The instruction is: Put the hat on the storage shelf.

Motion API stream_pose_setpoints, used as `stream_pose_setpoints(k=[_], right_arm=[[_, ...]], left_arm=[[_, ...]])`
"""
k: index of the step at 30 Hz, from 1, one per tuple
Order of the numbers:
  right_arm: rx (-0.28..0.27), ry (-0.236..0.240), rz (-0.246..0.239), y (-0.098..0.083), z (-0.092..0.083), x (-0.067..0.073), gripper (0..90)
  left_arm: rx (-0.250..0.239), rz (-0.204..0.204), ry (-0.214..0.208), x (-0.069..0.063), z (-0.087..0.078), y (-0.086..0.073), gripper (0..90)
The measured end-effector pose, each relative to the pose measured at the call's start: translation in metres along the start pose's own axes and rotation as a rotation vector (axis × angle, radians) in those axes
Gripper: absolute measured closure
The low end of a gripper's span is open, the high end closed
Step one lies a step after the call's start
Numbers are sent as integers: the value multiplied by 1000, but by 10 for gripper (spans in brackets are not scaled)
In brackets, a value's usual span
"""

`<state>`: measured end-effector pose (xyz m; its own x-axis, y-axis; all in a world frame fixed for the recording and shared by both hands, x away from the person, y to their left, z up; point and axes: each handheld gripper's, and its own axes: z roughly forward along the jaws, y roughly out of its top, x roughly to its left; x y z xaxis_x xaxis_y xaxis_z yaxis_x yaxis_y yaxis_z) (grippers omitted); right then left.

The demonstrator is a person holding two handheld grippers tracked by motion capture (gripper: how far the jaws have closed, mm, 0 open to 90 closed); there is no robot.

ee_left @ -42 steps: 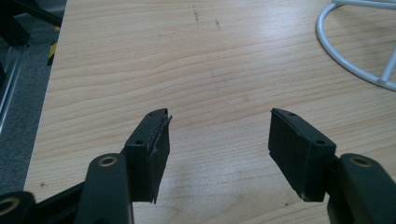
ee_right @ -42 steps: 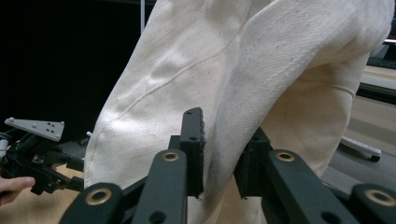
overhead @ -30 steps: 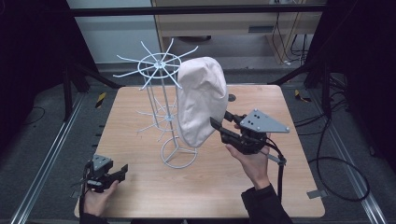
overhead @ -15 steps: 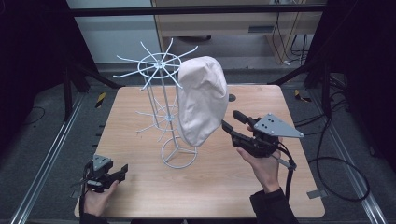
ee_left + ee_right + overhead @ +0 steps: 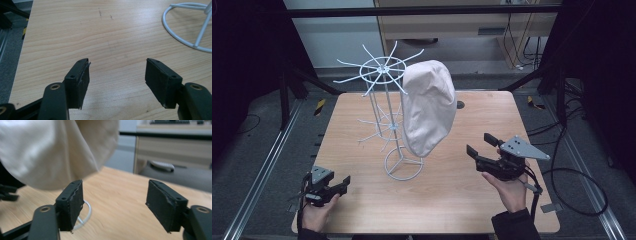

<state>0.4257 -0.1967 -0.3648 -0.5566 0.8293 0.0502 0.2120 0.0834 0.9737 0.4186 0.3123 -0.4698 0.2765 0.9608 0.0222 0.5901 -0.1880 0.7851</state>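
Right of the cap (image 5: 428, 107), right tool (image 5: 484, 145) withdrawn, jaws just spread, empty, left tool (image 5: 343, 182) apart.

High view looks down; both close tool views share the rack (image 5: 401, 165) (image 5: 186, 27) (image 5: 83, 216).

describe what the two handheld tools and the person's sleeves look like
Both tools are black, each with two blocky, flat-padded jaws on pivoting links with brass-coloured rivets. The right tool carries a grey three-cornered plate with small holes on top and trails a black cable. The left tool is smaller in the high view, with a small grey plate. Dark sleeves cover both wrists.
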Motion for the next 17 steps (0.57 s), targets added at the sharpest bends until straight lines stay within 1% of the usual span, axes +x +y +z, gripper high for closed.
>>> stream_pose_setpoints(k=[1,2,3,4,6,8,10,13,16,17], right_arm=[[28,-20,12,-9,0,-6,261],[42,-29,13,-13,1,-9,252],[42,-29,13,-13,1,-9,252],[92,-63,26,-25,3,-17,218],[126,-82,37,-34,4,-24,210],[153,-109,53,-43,5,-32,197],[163,-116,59,-46,6,-35,195],[201,-149,82,-63,8,-48,189],[216,-159,80,-68,10,-51,188],[233,-169,82,-73,11,-55,188]], left_arm=[[0,3,-2,0,0,0,352],[1,7,-3,0,0,0,347],[1,7,-3,0,0,0,343],[2,8,-5,0,1,-1,337],[7,9,-6,0,2,-1,327],[8,12,-8,1,2,-1,318],[10,16,-8,1,2,-2,312],[2,20,-10,1,3,-3,288],[2,16,-10,2,3,-3,274],[1,15,-9,3,4,-4,268]])
